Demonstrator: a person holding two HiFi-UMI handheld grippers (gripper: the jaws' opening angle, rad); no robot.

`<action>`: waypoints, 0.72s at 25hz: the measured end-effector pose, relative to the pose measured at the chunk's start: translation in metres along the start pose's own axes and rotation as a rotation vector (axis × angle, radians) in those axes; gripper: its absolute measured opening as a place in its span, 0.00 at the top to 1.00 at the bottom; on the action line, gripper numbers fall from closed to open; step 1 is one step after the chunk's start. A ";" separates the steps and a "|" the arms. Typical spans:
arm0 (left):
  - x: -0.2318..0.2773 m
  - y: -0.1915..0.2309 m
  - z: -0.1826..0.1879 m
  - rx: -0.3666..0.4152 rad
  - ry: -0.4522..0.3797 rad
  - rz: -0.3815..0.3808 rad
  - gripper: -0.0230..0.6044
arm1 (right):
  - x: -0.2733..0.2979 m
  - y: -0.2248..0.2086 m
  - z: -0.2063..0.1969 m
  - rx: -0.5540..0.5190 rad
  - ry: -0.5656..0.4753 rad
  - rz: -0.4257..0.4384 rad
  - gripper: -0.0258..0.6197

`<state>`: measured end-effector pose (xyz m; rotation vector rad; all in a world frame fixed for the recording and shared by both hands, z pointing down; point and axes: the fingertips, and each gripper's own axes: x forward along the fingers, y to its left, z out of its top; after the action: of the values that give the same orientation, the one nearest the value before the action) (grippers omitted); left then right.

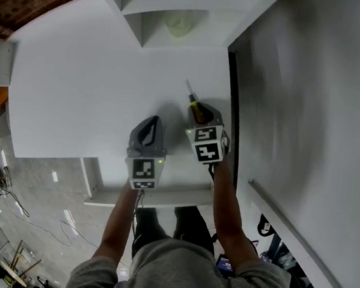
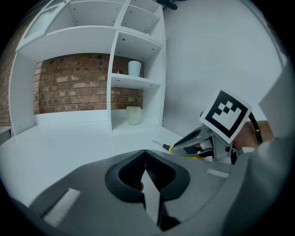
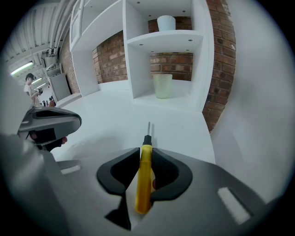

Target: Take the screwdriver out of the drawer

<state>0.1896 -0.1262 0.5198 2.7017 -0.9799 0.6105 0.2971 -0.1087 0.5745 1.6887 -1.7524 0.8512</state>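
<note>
1. Both forearms reached forward from the body over the white table [image 1: 76, 97], side by side. The left forearm [image 1: 117, 220] sat just left of the right forearm [image 1: 231, 213].
2. The right gripper [image 3: 145, 154] tipped steeply down toward the tabletop, its marker cube facing up. It was close to the white wall [image 1: 313, 90] on that side.
3. Its jaws were clamped on the screwdriver [image 3: 144, 179]. The pads pinched the yellow handle on both sides, with the butt end back between the jaws.
4. The screwdriver's black collar and thin metal shaft stuck out past the tips, pointing ahead toward the shelf unit [image 3: 161, 41]. It was over the tabletop; whether the tip touched the surface couldn't be told.
5. The left gripper [image 2: 145, 167] sat just beside the right one, angled down less steeply. Its jaws were pressed together at the tips, with nothing between them.
6. From the left side the screwdriver tip [image 2: 162, 145] showed poking out under the right gripper's marker cube.
7. A pale cup [image 3: 162, 85] stood in the lower shelf bay and a white cup [image 2: 134, 68] on the shelf above. A brick wall [image 2: 69, 90] was behind.
</note>
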 end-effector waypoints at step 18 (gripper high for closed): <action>-0.028 0.002 0.027 0.029 -0.043 0.030 0.94 | -0.042 0.011 0.031 0.016 -0.162 0.024 0.66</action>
<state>0.1771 -0.1206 0.4827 2.7409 -1.0323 0.5783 0.2900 -0.1053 0.5214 1.7949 -1.8799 0.7589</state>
